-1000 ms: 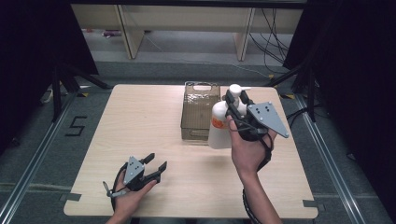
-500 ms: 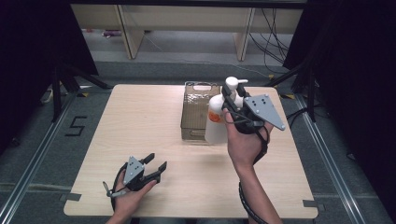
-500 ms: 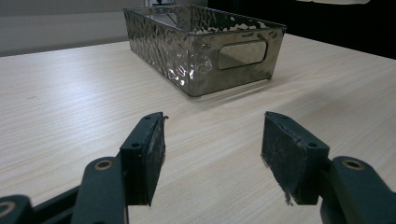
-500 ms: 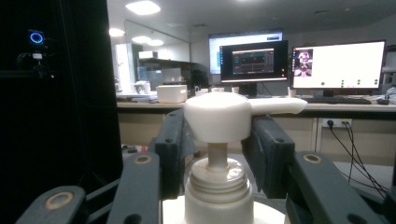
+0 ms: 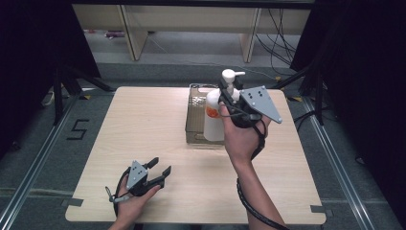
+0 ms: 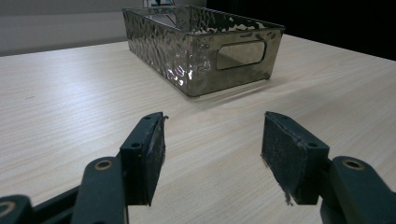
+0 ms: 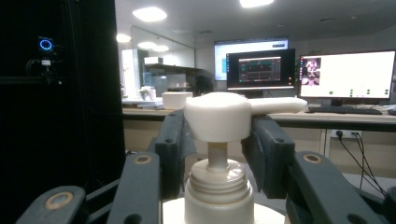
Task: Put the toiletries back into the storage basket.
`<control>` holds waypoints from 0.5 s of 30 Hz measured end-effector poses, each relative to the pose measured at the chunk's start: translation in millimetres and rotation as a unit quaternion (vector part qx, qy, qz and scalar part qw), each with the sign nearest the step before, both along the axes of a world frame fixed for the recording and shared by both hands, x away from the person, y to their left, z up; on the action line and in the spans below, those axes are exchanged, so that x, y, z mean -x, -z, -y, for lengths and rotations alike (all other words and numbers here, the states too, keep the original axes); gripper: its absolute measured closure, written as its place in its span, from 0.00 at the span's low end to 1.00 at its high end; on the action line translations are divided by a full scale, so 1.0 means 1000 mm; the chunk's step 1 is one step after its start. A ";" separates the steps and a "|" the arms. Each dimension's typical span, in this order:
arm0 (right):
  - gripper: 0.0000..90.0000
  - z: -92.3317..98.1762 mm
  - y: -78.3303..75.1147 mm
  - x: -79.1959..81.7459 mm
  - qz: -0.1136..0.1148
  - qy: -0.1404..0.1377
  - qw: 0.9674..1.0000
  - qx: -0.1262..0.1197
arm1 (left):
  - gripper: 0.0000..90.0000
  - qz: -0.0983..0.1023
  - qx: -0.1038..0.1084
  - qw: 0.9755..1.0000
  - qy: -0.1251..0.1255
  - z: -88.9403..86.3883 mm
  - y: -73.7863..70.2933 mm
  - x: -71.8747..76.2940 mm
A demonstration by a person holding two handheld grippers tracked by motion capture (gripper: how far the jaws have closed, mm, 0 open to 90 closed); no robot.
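Flanking held bottle (image 5: 214,117): metal basket (image 5: 195,115)

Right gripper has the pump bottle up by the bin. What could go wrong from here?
1. The right gripper grips the bottle high, at the neck under the pump head; the heavy body could swing or slip.
2. The bottle hangs close over the bin's rim; lowering it off-centre might catch the wall and shove the bin.
3. The left gripper rests open, away from the bin, so nothing steadies it.
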State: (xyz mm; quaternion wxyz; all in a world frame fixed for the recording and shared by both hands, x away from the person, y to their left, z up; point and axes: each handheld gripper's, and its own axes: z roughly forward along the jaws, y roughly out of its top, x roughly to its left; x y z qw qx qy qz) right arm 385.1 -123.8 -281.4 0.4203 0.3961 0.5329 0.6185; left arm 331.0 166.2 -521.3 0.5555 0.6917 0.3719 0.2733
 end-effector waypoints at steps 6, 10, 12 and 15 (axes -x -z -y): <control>0.67 -0.004 0.000 -0.006 0.000 0.003 1.000 -0.002 | 0.43 -0.001 0.003 1.000 -0.002 0.000 0.000 0.000; 0.67 -0.007 0.000 -0.011 0.002 0.006 1.000 0.000 | 0.43 0.000 0.001 1.000 0.000 0.000 0.000 0.000; 0.67 -0.009 0.000 -0.013 -0.001 0.007 1.000 0.001 | 0.43 0.000 0.003 1.000 0.000 0.000 0.000 0.000; 0.67 -0.012 0.000 -0.016 -0.006 0.009 1.000 -0.002 | 0.43 -0.001 0.003 1.000 -0.002 0.000 0.000 0.000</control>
